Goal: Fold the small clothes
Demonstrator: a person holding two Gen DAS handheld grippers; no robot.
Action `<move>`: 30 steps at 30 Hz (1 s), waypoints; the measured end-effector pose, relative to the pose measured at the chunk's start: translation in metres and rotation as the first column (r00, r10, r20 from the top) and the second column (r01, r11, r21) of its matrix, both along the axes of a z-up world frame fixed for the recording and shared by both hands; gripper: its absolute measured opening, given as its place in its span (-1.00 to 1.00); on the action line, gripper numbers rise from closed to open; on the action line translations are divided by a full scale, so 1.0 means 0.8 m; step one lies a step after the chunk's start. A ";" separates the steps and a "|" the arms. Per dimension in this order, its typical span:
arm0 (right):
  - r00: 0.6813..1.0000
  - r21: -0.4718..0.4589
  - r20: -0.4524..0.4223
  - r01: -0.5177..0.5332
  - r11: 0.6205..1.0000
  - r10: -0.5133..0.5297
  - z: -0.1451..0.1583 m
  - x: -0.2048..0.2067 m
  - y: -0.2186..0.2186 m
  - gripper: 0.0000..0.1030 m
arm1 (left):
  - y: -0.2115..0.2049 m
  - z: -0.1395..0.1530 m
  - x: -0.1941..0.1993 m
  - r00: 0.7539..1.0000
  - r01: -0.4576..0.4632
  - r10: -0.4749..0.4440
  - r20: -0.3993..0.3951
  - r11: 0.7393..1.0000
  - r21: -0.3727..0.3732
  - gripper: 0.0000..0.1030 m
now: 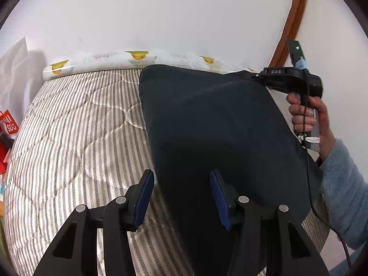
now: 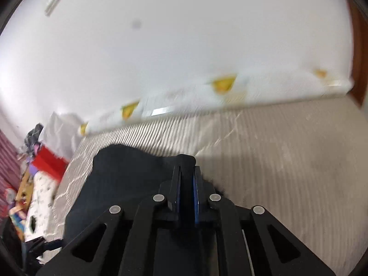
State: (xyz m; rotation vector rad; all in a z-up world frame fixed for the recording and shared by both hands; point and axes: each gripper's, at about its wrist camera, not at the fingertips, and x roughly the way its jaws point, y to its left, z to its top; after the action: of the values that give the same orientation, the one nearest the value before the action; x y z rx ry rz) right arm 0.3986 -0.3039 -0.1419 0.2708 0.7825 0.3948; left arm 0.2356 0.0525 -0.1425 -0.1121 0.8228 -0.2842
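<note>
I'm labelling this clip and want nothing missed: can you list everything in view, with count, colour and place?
dark garment: one, navy-black, spread over the mattress, one corner lifted
mattress: one, grey-and-white striped, under the garment
printed roll: one, white with yellow motifs, along the wall
clutter pile: several, red, white and mixed, beyond the mattress's left edge
door frame: one, brown, far right
left gripper: one, black, blue fingers apart over the garment's edge
right gripper: one, black, shut on the garment's corner
hand: one, fuzzy blue sleeve, holding the right gripper
</note>
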 end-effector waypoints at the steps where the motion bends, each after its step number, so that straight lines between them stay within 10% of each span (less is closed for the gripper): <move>1: 1.000 -0.011 -0.017 0.009 1.000 -0.009 -0.005 0.004 0.000 -0.83 | -0.001 -0.001 -0.001 1.000 -0.002 0.002 0.000 1.000 0.007 -0.07; 13: 0.998 -0.137 -0.060 -0.035 0.990 0.027 0.002 -0.093 -0.004 -0.16 | -0.010 0.006 -0.034 0.999 -0.043 0.045 -0.025 0.998 0.043 -0.03; 17: 0.996 -0.200 -0.091 -0.029 0.979 0.011 -0.031 -0.130 -0.011 -0.18 | -0.011 0.003 -0.048 0.997 -0.065 0.066 -0.037 0.997 0.030 -0.01; 20: 0.986 -0.341 -0.129 0.052 0.939 -0.101 -0.056 -0.144 -0.023 -0.90 | -0.011 0.004 -0.058 0.995 -0.092 0.094 -0.046 0.995 0.040 -0.01; 26: 0.991 -0.233 -0.046 0.109 0.966 -0.123 -0.027 -0.221 -0.045 -0.88 | -0.024 0.019 -0.079 0.992 -0.123 0.125 -0.032 0.990 0.064 -0.01; 30: 0.995 -0.211 -0.021 0.090 0.973 -0.096 -0.018 -0.267 -0.037 -0.36 | -0.040 0.034 -0.099 0.991 -0.131 0.131 0.001 0.990 0.060 0.03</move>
State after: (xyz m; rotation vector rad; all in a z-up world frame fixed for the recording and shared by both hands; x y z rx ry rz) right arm 0.1854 -0.3331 -0.1566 0.1154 0.8320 0.2175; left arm 0.1566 0.0207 -0.1150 -0.1098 0.8224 -0.1356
